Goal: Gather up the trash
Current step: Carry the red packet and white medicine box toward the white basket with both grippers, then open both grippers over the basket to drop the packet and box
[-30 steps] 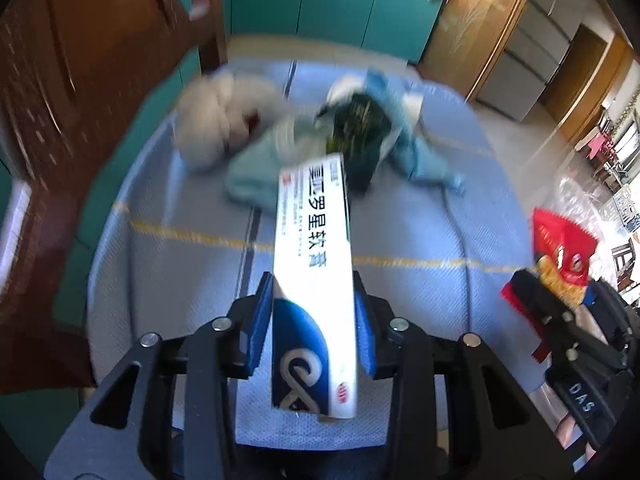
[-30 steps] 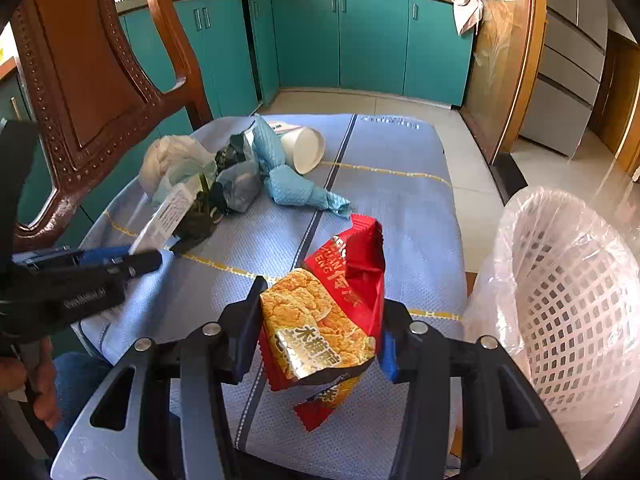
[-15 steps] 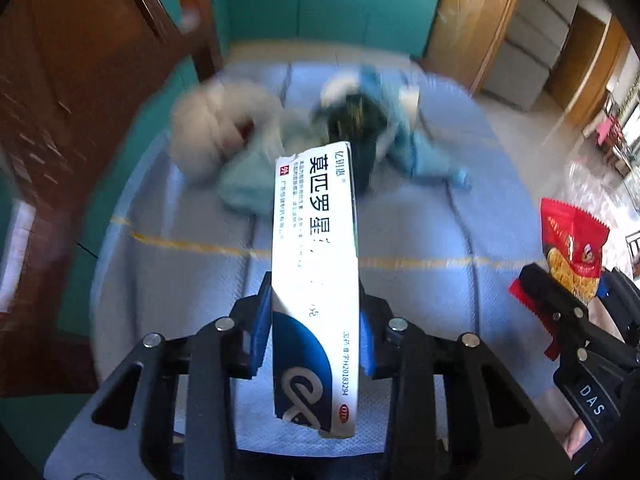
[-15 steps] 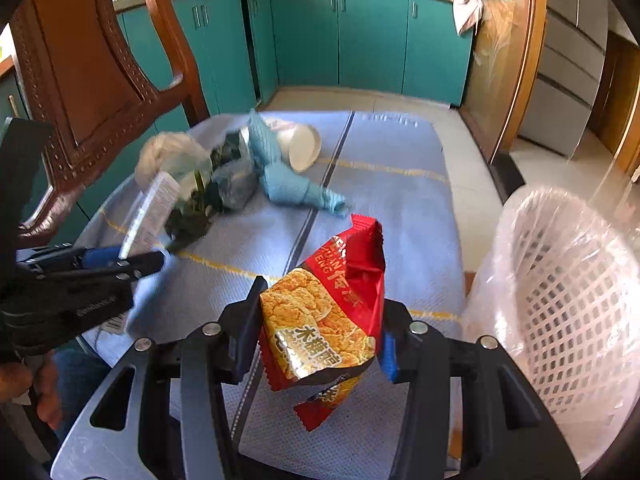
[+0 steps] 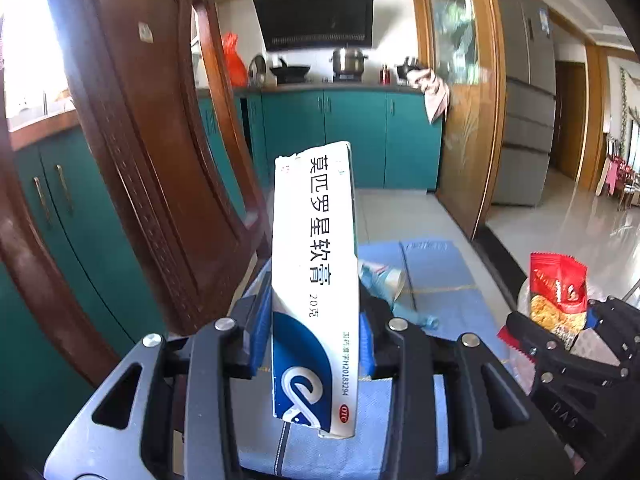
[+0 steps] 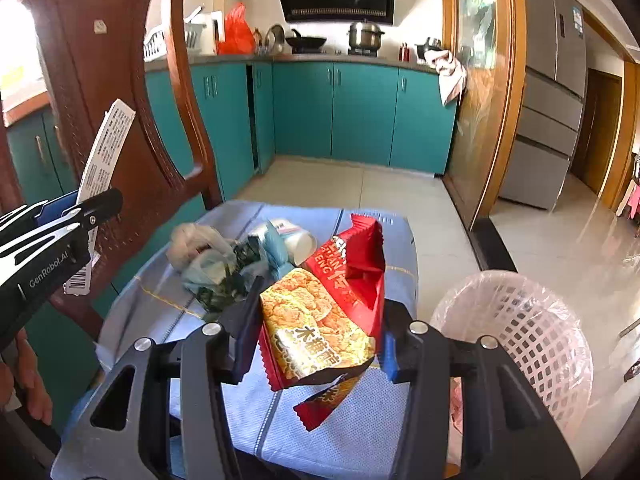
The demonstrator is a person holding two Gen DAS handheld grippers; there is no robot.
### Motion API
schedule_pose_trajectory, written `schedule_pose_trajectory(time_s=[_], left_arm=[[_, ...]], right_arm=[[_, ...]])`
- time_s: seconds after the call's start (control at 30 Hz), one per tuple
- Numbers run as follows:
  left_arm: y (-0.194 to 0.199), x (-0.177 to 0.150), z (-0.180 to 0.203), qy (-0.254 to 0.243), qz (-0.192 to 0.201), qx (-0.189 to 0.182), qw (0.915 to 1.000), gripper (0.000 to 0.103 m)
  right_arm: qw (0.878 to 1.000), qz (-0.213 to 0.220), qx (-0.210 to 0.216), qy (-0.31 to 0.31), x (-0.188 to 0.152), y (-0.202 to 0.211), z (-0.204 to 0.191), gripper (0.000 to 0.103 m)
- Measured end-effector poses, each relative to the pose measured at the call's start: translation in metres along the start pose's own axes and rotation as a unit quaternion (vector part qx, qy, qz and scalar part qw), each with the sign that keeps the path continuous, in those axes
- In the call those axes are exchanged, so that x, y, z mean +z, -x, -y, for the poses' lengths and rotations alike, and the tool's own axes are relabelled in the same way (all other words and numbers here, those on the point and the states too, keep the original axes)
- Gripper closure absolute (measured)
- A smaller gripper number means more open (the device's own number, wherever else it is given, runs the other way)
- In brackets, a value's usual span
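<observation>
Between left jaws, box (image 5: 314, 280), right, wrapper (image 6: 324, 312)

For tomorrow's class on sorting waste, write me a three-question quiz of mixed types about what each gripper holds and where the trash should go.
1. True or false: the left gripper is shut on a red snack bag.
2. Multiple choice: what does the right gripper hold? A) paper cup B) red snack wrapper C) blue cloth
3. Fill in: the white lattice bin, lined with a clear bag, stands to the ___ of the blue tablecloth in the right wrist view.

Key
1. False: it grips a white and blue ointment box.
2. B
3. right

More trash, including a paper cup and crumpled bags, lies on the table.
</observation>
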State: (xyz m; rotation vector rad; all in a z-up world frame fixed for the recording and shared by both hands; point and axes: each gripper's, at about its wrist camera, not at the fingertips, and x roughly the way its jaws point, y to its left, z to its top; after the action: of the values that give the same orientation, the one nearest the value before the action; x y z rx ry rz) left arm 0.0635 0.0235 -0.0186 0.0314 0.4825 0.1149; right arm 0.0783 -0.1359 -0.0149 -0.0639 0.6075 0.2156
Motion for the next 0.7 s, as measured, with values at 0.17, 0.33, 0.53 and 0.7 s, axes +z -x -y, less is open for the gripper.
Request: schedule_pose_trajectory(time_s=[0.17, 0.33, 0.53, 0.7], left_arm=[[0.022, 0.002, 0.004, 0.0, 0.011, -0.008, 0.9999, 0.066], [0.031, 0.001, 0.009, -0.002, 0.011, -0.011, 0.9999, 0.066], [0.03, 0.002, 0.012, -0.003, 0.003, -0.019, 0.9998, 0.066], [0.03, 0.011, 0.029, -0.01, 0.004, -0.045, 0.9989, 0.066]], right_arm=[[1.0, 0.018, -0.004, 0.004, 0.004, 0.019, -0.002, 0.055], [1.0, 0.006, -0.001, 0.006, 0.002, 0.015, -0.003, 0.055], [1.0, 0.007, -0.006, 0.003, -0.001, 0.016, -0.001, 0.055], [0.998, 0.026, -0.044, -0.025, 0.001, 0.036, 0.04, 0.055]])
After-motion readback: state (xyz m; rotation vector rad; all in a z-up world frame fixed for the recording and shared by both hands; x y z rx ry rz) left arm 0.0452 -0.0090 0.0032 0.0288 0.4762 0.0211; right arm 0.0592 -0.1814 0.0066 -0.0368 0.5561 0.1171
